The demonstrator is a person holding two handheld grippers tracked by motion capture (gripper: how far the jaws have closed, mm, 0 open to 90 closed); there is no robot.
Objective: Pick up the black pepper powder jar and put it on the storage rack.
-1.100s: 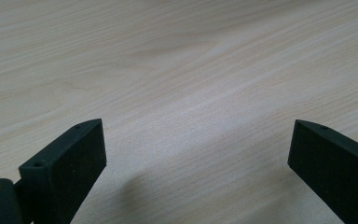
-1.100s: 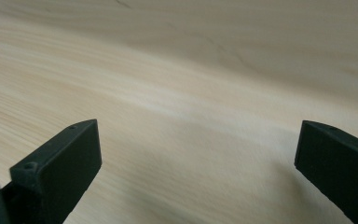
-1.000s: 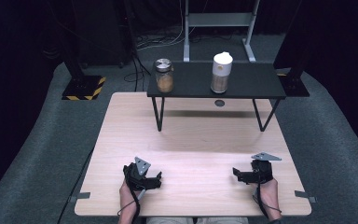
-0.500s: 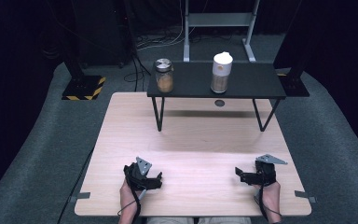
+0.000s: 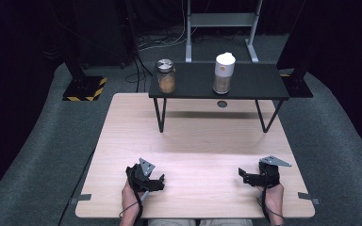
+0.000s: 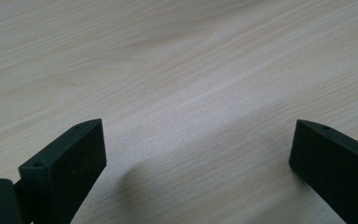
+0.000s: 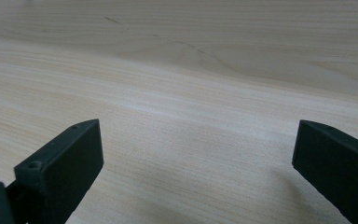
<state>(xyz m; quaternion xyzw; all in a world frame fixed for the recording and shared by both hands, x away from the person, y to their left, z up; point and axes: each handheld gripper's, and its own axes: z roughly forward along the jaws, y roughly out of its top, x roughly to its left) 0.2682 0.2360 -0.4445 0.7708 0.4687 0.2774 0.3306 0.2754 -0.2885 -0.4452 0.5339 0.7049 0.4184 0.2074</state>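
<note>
Jars: glass jar (image 5: 166, 76) and white-lidded jar (image 5: 224, 73) stand on the black shelf (image 5: 254, 84), far ahead of both grippers, well apart. Left gripper (image 5: 156, 182) and right gripper (image 5: 242, 175) rest low on the surface (image 5: 207, 141), jaws spread wide, holding nothing. Judged: start position; next, a forward reach.

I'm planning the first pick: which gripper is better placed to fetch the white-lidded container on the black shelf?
Likely the right. The right gripper sits on the same side of the table as the white-lidded container; the left gripper lies nearer the glass jar. Both are open and empty.
</note>
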